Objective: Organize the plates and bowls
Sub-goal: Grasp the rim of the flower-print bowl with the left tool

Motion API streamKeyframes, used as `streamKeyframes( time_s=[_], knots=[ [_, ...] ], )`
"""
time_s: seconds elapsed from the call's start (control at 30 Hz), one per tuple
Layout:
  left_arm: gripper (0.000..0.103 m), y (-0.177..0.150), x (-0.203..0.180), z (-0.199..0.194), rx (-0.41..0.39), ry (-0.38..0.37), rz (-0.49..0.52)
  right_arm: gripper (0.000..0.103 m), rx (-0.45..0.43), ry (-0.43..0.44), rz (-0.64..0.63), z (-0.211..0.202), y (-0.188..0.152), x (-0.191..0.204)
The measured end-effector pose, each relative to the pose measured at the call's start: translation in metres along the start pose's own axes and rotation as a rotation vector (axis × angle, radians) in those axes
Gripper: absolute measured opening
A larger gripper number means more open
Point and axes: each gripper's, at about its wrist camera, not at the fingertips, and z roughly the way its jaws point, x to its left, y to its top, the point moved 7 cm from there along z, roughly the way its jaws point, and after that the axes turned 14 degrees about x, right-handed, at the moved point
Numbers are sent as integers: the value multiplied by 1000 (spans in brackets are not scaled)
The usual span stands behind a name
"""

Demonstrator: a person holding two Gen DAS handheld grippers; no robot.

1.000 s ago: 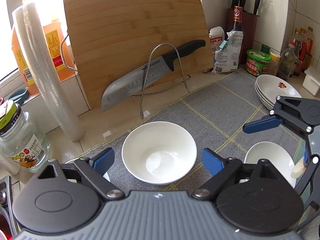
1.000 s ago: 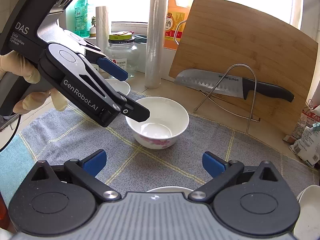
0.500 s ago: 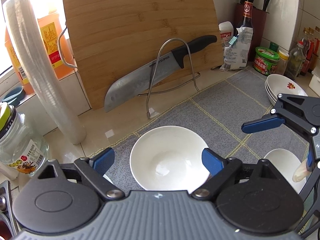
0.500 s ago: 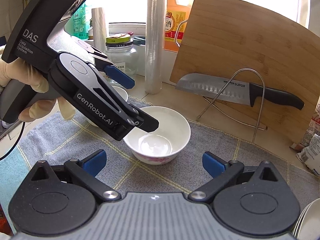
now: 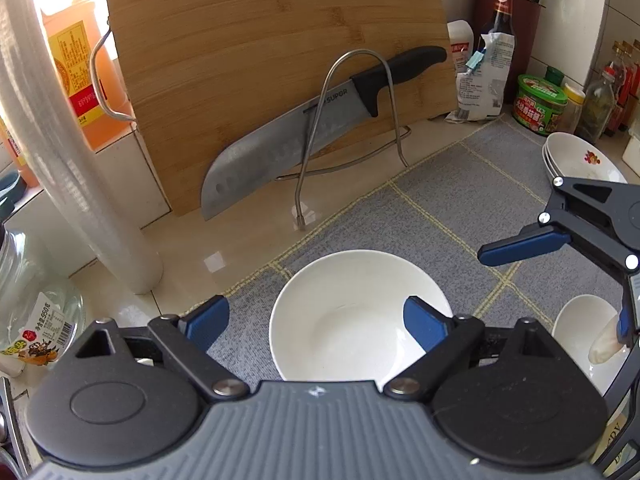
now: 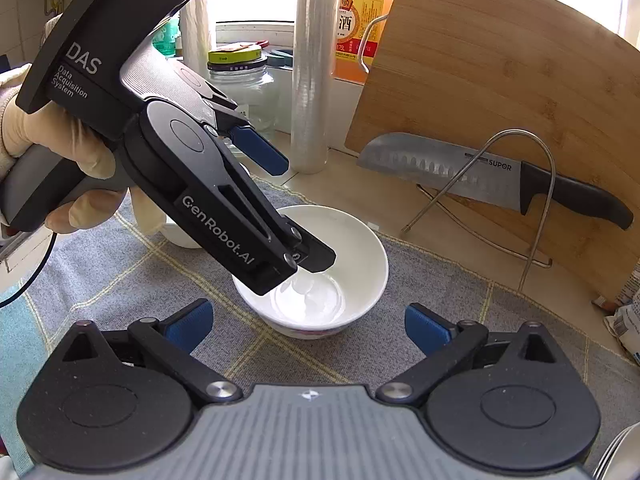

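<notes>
A white bowl with a pink pattern on its outside sits on the grey checked mat. My left gripper is open; its right finger is inside the bowl at the rim and its left finger is outside. It also shows in the right wrist view. My right gripper is open and empty, just in front of the bowl. A second white bowl lies at the right, and another behind the left gripper. A stack of white plates stands at the far right.
A bamboo cutting board leans on the wall with a knife in a wire rack. A cling-film roll, a glass jar, an oil bottle and condiment bottles line the back.
My left gripper has moved forward and down onto the bowl, its right finger now over the rim. The right gripper has come a little closer to the bowl.
</notes>
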Motion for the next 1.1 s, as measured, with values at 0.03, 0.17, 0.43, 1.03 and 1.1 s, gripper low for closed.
streamKeyframes(
  time_s=[0.03, 0.17, 0.43, 1.03, 1.1],
  knots=[
    [94, 1, 1, 3, 6, -3, 3, 103, 6, 6, 0, 2, 1, 0],
    [94, 2, 5, 10, 30, -23, 3, 103, 15, 17, -1, 6, 3, 0],
    [93, 3, 10, 26, 96, -61, -9, 103, 54, 41, 5, 21, 9, 0],
    [75, 4, 15, 43, 160, -158, -15, 97, 93, 24, 25, 42, 16, -4],
    [74, 4, 13, 42, 159, -162, -10, 95, 91, 30, 25, 42, 16, -3]
  ],
)
